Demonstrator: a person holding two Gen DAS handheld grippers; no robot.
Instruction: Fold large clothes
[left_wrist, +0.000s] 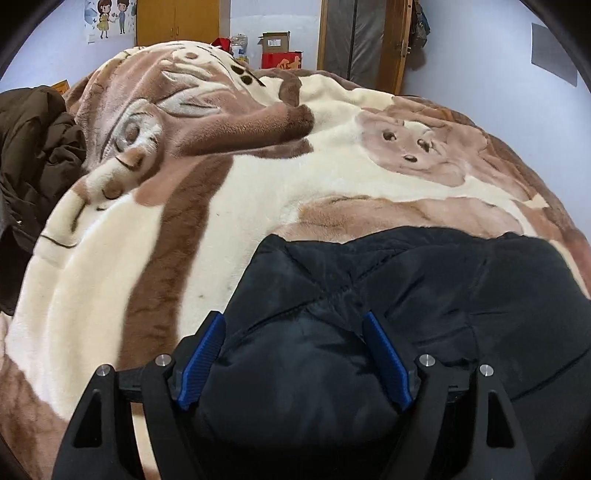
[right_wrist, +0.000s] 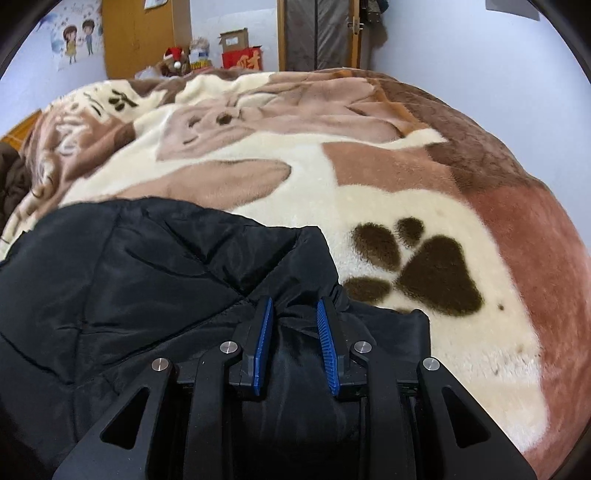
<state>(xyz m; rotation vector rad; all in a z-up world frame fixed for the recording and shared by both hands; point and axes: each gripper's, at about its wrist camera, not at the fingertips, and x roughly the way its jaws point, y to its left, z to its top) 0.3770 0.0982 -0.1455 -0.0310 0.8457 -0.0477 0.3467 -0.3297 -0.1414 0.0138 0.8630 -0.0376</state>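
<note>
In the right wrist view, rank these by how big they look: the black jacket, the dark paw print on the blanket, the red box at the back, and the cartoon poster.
1. black jacket, though it lies nearest the camera
2. paw print
3. cartoon poster and red box look about alike; both are far off, so no ranking between them.

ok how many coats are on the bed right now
2. A black padded coat lies at the near edge under both grippers; a dark brown coat is heaped at the far left. Others may sit out of view.
</note>
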